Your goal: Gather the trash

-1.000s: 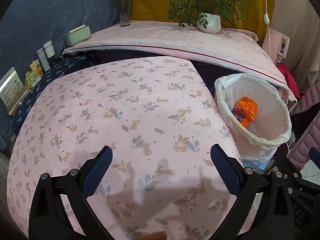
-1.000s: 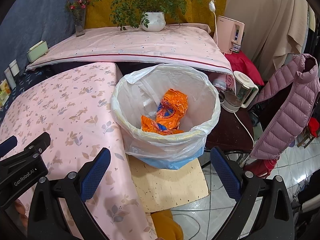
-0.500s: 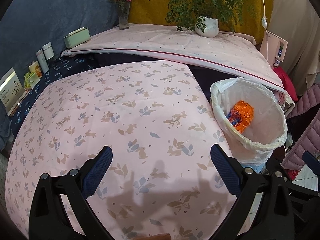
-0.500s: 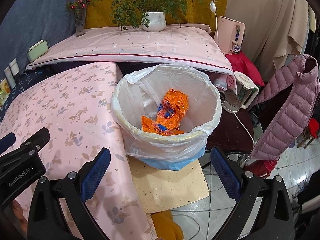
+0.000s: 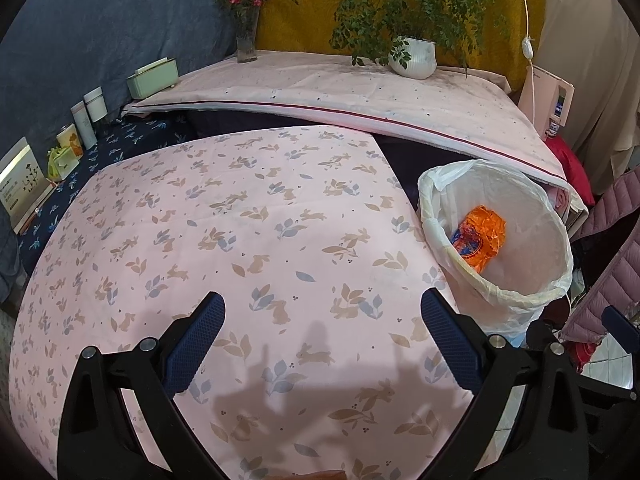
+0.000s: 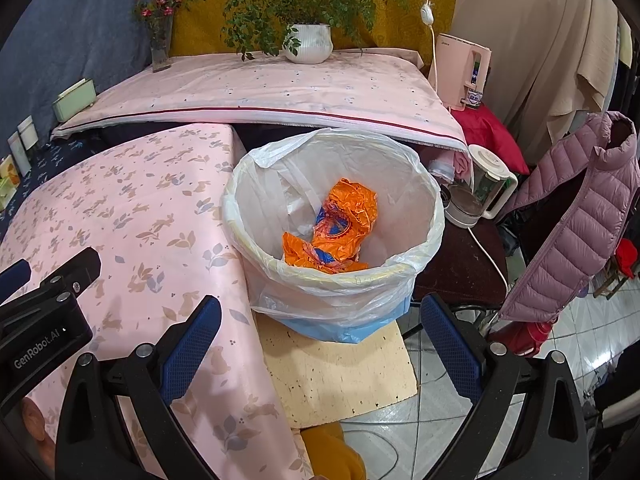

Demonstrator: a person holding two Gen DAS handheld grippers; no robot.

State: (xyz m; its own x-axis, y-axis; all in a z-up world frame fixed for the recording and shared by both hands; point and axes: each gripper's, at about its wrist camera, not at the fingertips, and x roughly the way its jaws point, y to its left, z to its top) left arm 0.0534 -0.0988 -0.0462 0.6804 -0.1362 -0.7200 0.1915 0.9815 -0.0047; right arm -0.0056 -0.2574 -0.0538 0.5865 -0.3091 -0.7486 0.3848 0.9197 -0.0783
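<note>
A white-lined trash bin [image 6: 434,216] [image 5: 556,248] stands beside the table's right edge, with crumpled orange wrappers [image 6: 340,228] [image 5: 480,236] lying inside. My right gripper [image 6: 320,320] is open and holds nothing, just in front of the bin and above a yellowish board [image 6: 344,368] on the floor. My left gripper [image 5: 322,316] hovers open over the pink rabbit-print tablecloth [image 5: 240,220], well left of the bin. No loose trash shows on the cloth. The left gripper's body [image 6: 44,320] appears at the left edge of the right wrist view.
A raised pink shelf [image 5: 340,92] behind holds a potted plant [image 5: 412,56], a flower vase [image 5: 246,40] and a green box [image 5: 154,78]. Bottles and cards [image 5: 60,144] line the left. A kettle [image 6: 484,184], pink appliance [image 6: 462,68] and purple jacket [image 6: 576,216] crowd the right.
The left gripper has drawn back and a little higher, so the table and bin look smaller. The right gripper has barely moved. Both stay open.
</note>
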